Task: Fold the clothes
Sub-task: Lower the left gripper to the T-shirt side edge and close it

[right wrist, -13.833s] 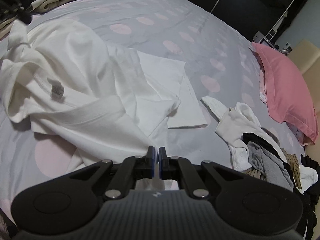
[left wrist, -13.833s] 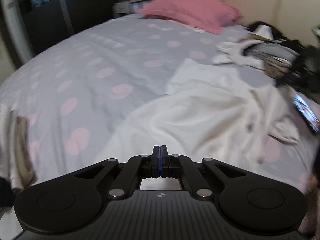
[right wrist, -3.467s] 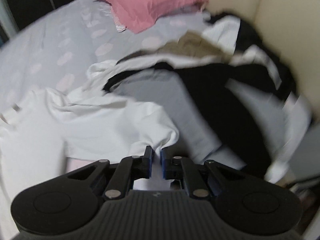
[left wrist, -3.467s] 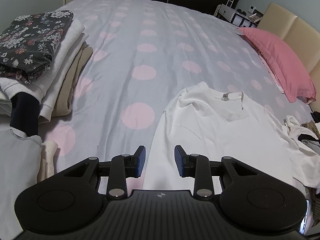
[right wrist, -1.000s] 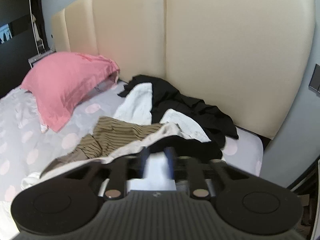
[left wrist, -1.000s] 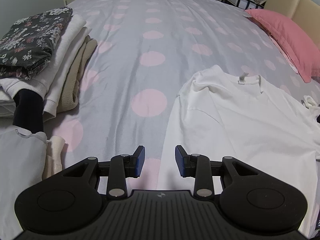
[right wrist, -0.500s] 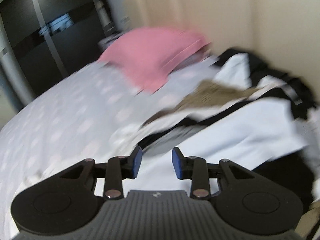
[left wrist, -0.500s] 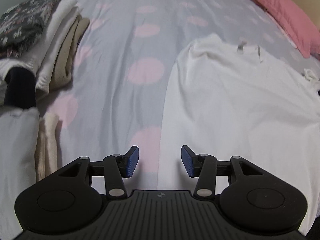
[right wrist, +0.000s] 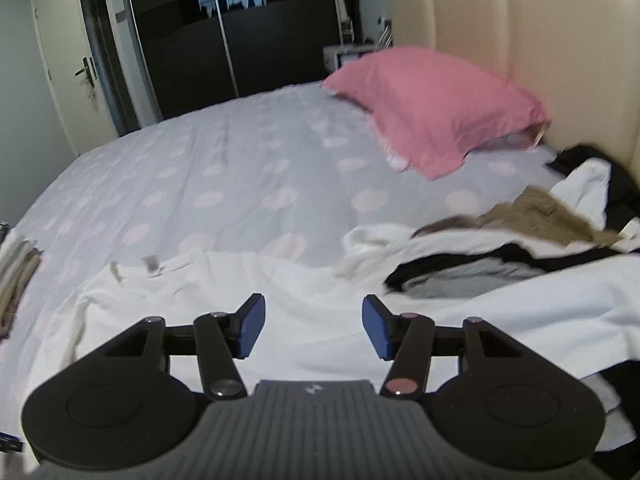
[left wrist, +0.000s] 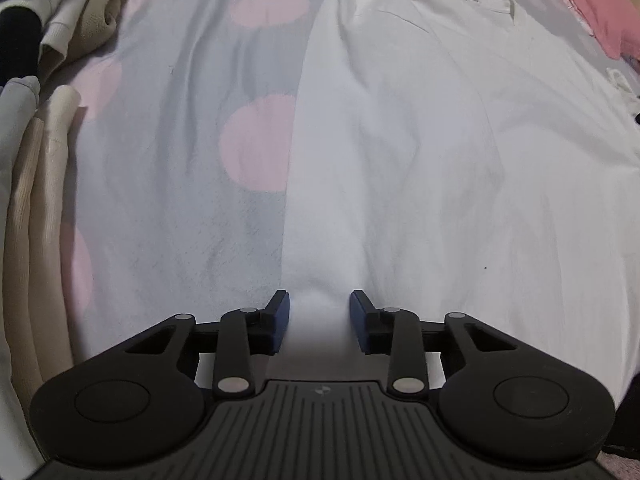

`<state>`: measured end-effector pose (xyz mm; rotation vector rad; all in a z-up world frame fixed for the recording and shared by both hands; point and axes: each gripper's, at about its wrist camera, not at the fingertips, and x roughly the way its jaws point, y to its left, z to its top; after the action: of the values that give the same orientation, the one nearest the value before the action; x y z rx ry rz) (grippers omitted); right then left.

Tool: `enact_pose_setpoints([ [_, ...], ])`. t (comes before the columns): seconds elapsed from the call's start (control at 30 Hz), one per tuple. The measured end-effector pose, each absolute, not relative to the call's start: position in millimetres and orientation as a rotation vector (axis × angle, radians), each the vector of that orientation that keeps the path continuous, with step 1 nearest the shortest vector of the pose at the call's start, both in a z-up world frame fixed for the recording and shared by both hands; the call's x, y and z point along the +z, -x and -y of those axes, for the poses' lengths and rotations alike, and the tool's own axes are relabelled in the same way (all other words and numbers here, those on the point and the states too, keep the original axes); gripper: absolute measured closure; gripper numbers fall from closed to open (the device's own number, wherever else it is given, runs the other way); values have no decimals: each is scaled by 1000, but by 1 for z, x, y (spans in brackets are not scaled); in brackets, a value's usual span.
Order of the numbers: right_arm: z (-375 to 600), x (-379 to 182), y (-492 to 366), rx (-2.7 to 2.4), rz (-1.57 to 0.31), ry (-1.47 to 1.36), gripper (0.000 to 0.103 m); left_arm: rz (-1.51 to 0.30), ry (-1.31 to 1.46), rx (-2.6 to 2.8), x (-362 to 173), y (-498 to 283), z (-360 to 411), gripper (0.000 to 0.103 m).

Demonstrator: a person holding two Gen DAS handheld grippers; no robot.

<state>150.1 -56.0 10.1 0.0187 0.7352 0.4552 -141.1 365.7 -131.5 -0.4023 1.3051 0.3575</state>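
Note:
A white T-shirt (left wrist: pixel 440 152) lies spread flat on the spotted grey bedsheet (left wrist: pixel 180 140), its collar and label at the far end. My left gripper (left wrist: pixel 318 308) points steeply down at the shirt's near left edge. Its jaws are closing, and a hump of white fabric rises between the blue pads (left wrist: pixel 280 312), which still stand apart. In the right wrist view the same shirt (right wrist: pixel 280 280) lies below my right gripper (right wrist: pixel 312 320). That gripper's jaws are opening with nothing between them, and it hovers over the shirt's side nearest the clothes pile.
Folded beige and white clothes (left wrist: pixel 48 160) are stacked along the left. A heap of unfolded dark, brown and white garments (right wrist: pixel 520 240) lies at the right near the cream headboard (right wrist: pixel 560 60). A pink pillow (right wrist: pixel 432 112) rests at the bed's head, with a dark wardrobe (right wrist: pixel 240 40) beyond.
My left gripper sank and tipped down onto the shirt's near left edge, its jaws widening and then narrowing around the fabric. My right gripper swung from the headboard to the shirt, jaws spreading.

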Motion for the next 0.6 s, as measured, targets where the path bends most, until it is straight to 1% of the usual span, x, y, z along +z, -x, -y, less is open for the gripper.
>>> enact_pose_setpoints([
  [0.03, 54, 9, -152, 464, -754, -27, 46, -1303, 396, 359, -131, 140, -364, 84],
  [0.07, 53, 9, -153, 473, -770, -33, 46, -1300, 390, 366, -130, 139, -362, 89],
  [0.1, 51, 8, -154, 483, -786, -40, 46, -1299, 383, 381, -130, 139, -360, 91],
  [0.17, 48, 7, -157, 504, -804, -53, 46, -1294, 381, 402, -128, 140, -358, 101],
  [0.2, 46, 7, -158, 515, -808, -60, 46, -1290, 381, 413, -126, 141, -357, 103],
  [0.47, 40, 11, -159, 590, -828, -106, 46, -1156, 443, 463, -95, 155, -360, 103],
  [0.6, 42, 15, -157, 584, -827, -127, 46, -1124, 461, 452, -85, 156, -369, 103],
])
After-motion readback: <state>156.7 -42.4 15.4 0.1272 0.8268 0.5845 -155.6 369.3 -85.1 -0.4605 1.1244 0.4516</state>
